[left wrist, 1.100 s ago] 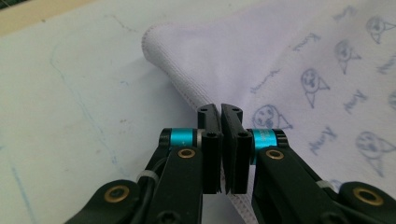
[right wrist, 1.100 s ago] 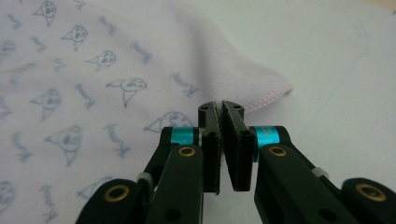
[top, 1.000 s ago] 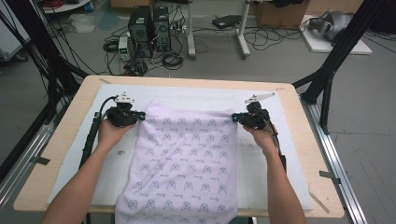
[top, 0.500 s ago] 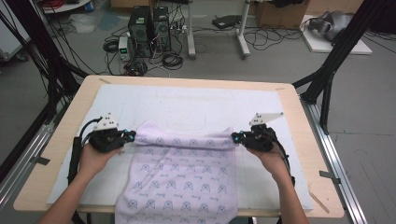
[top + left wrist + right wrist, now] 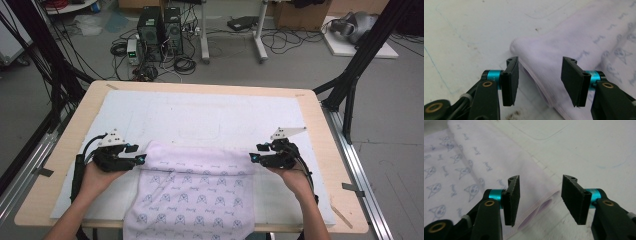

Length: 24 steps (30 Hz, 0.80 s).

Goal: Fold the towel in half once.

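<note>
On the left, the person's left hand (image 5: 95,176) reaches in from the near edge of the table (image 5: 60,150), forearm angled up and inward, holding the left gripper (image 5: 141,159) low over the white mat (image 5: 200,112) with its jaws pointing right, toward the cloth (image 5: 195,192). In the left gripper view the left gripper (image 5: 537,81) has its two fingers (image 5: 510,80) spread wide apart, gripping nothing; the folded left corner of the cloth (image 5: 564,57) lies in the gap between them and runs on past the far finger, its doubled edge just beyond the near finger.

One cloth lies on the table: pale lilac, printed with small cat faces, its far edge folded over into a thick band between the two grippers, the rest running toward the person and hanging over the near edge.

On the right, the right hand (image 5: 295,180) mirrors the left, forearm angled up and inward, the right gripper (image 5: 252,158) low with its jaws pointing left at the right end of the folded band. In the right gripper view the right gripper (image 5: 539,200) likewise has its fingers (image 5: 512,200) spread, pinching nothing; the cloth (image 5: 486,167) and its hemmed corner lie under and between them, mostly beside the left finger, with bare mat beside the other.

There are two grippers, two hands, one cloth.
</note>
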Motion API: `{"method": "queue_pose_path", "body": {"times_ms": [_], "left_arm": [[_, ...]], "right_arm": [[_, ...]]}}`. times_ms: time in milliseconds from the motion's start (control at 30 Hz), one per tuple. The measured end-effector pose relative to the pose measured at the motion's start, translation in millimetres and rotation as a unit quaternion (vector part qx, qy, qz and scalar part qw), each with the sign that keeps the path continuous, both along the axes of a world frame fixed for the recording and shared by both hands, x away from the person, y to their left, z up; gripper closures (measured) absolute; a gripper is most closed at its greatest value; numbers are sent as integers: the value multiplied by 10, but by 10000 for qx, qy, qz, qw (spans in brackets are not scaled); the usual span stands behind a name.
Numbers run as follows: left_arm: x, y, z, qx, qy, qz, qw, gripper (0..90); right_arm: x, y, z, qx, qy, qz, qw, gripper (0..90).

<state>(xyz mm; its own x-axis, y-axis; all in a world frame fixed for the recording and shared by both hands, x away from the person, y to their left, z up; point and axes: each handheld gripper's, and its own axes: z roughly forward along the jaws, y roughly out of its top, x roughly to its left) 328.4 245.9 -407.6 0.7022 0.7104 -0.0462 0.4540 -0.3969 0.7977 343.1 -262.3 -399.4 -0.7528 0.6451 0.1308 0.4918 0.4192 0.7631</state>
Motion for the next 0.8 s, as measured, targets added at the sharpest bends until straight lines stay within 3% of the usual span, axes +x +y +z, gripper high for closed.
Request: {"method": "queue_pose_path", "body": {"times_ms": [100, 167, 267, 333, 367, 433, 500, 800], "left_arm": [[159, -60, -32, -73, 163, 98, 9998, 452], [263, -95, -87, -21, 278, 128, 9995, 438], [382, -118, -200, 24, 558, 186, 9983, 444], [422, -117, -261, 79, 708, 48, 9974, 622], [426, -121, -273, 99, 719, 13, 9974, 691], [406, -135, -251, 118, 538, -18, 9985, 789], [380, -135, -209, 57, 374, 5, 9993, 798], [208, -25, 27, -248, -174, 135, 9994, 798]], "right_arm": [[146, 75, -40, -68, 107, 30, 9999, 433], [241, 147, -114, -211, 341, 83, 9992, 411], [351, 219, -251, -237, 630, 156, 9976, 429], [389, 247, -322, -243, 839, 272, 9958, 561], [389, 259, -336, -316, 834, 364, 9954, 651], [368, 288, -316, -375, 735, 471, 9955, 755], [335, 311, -255, -427, 544, 470, 9965, 765], [175, 288, -12, -163, -4, 440, 9989, 763]]}}
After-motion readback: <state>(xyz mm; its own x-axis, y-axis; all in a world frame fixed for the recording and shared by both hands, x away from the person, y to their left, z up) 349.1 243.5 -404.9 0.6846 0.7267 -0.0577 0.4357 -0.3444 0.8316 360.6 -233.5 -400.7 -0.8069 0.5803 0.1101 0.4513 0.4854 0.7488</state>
